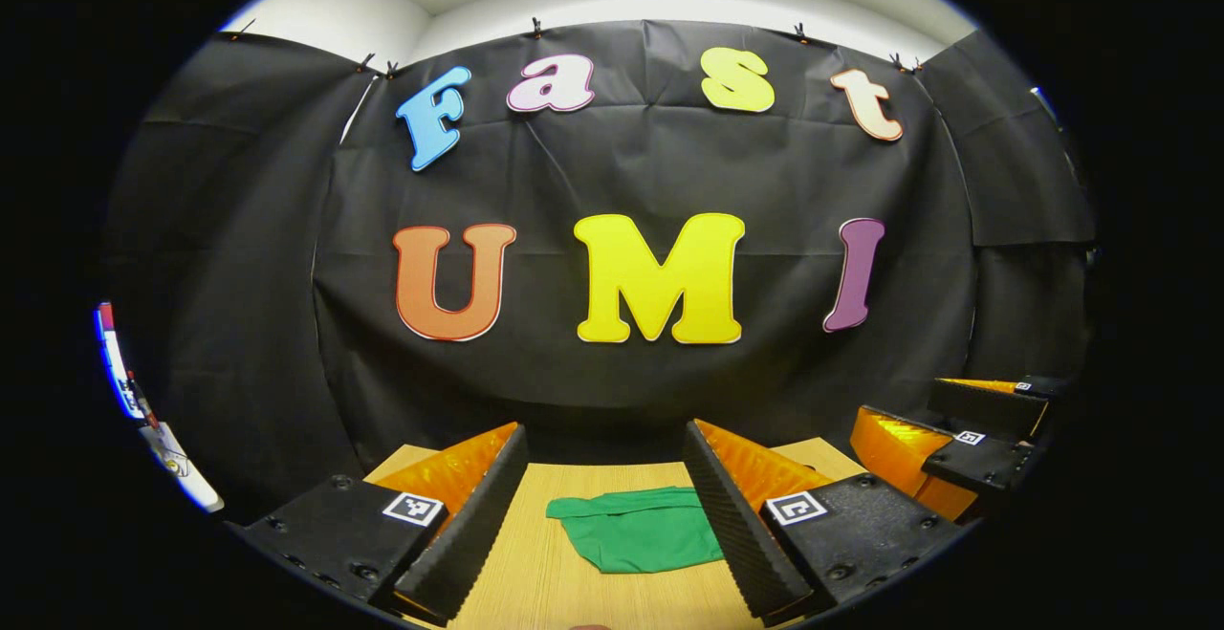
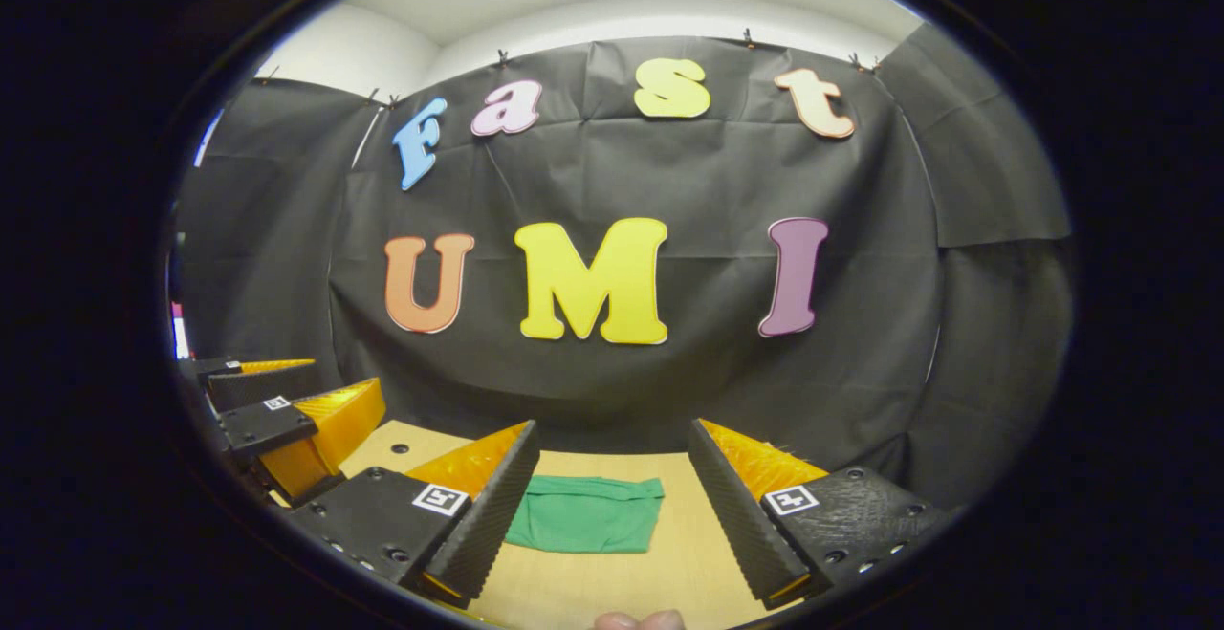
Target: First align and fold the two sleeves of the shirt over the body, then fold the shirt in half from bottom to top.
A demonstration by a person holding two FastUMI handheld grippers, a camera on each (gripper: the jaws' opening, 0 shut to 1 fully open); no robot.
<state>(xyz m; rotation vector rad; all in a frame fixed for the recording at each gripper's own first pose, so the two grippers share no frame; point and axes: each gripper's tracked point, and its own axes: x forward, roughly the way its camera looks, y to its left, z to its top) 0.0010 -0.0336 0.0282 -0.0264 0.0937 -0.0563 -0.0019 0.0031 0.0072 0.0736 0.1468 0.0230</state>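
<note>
- Black cloth (image 1: 669,171) is hung as the booth's back wall, and a light wooden table (image 1: 535,573) is set in front of it.
- A green shirt (image 1: 639,527) is seen lying folded into a compact bundle on the table, ahead of both tools and well apart from their tips; in the right gripper view the shirt (image 2: 585,513) is framed between that tool's own fingers, nearer the left one.
- The left gripper (image 1: 604,515) is held level above the near part of the table, pointed toward the wall, its jaws spread wide with nothing between them.
- The right gripper (image 2: 612,506) is held in the same forward pose beside it, jaws likewise parted and unloaded; it is also seen at the right edge of the left gripper view (image 1: 956,439).
- Bare tabletop is left around the shirt on every side, and the table's far edge is met by the cloth.
- A fingertip (image 2: 639,620) of the person is glimpsed at the bottom of the right gripper view.
</note>
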